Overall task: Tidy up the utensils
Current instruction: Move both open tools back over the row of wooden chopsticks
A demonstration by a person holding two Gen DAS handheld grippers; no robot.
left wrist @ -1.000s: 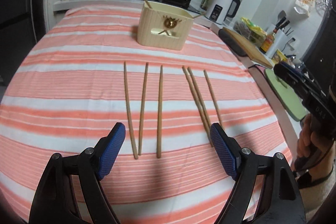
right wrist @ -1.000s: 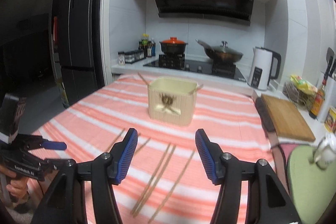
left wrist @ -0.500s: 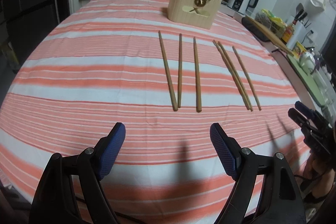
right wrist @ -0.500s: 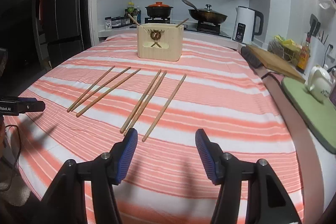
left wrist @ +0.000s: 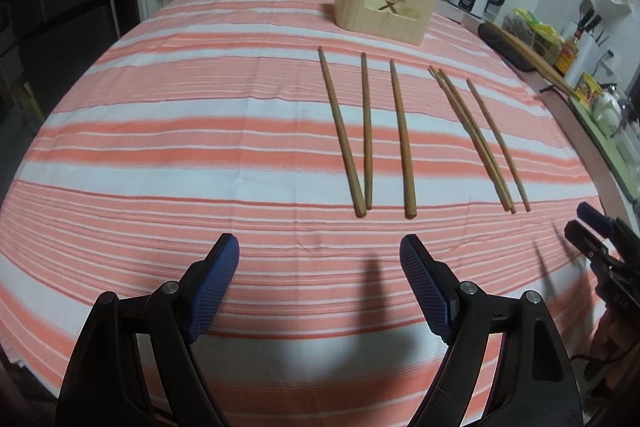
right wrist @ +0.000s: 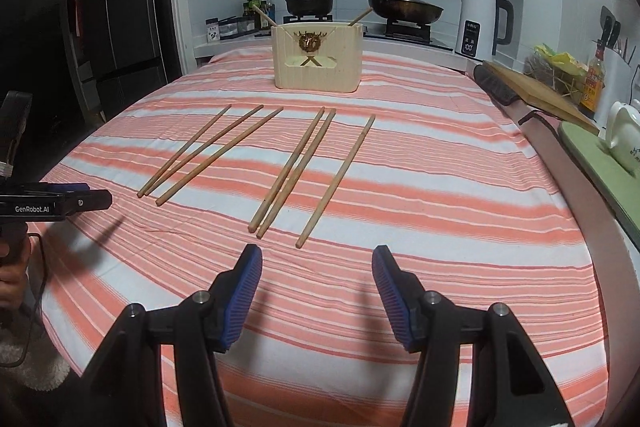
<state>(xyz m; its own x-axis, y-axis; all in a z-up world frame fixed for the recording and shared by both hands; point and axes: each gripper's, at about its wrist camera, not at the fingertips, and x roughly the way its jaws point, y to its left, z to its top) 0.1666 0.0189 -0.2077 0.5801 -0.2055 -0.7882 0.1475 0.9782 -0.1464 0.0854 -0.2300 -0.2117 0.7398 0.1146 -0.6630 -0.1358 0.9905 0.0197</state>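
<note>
L gripper (left wrist: 320,283): jaws wide apart, nothing between the blue pads, hovering over the striped tablecloth (left wrist: 160,147) near the table's front edge. From the R wrist cam it shows at 9 o'clock (right wrist: 96,199), seen side-on.

R gripper (right wrist: 316,287): jaws also wide apart, nothing held, above the cloth. From the L wrist cam it sits at 4 o'clock (left wrist: 592,231), edge of frame; cannot tell jaw gap from that angle.

Six wooden chopsticks flat on the cloth, two groups of three, all pointing roughly toward the holder.
- Left group (left wrist: 366,131): at 12 o'clock from the L gripper. The two leftmost sticks converge and meet at their near ends; third lies apart to the right. In R cam, same group (right wrist: 208,151) at 11 o'clock.
- Right group (left wrist: 476,135): 1 o'clock in L cam. Two sticks lie touching along their length, third (right wrist: 336,181) separate on the right. In R cam the pair (right wrist: 292,171) is at 12 o'clock, near ends just ahead of the R gripper's left pad.

Beige utensil holder (right wrist: 318,57) upright at far end of table, 12 o'clock, well beyond the stick tips. Two chopsticks already in it, one leaning out each side (right wrist: 262,15).

Bkgd: stove w/ orange-lidded pot (right wrist: 310,1), wok (right wrist: 404,9), white kettle (right wrist: 482,25), cutting board (right wrist: 536,93) at 2 o'clock.
</note>
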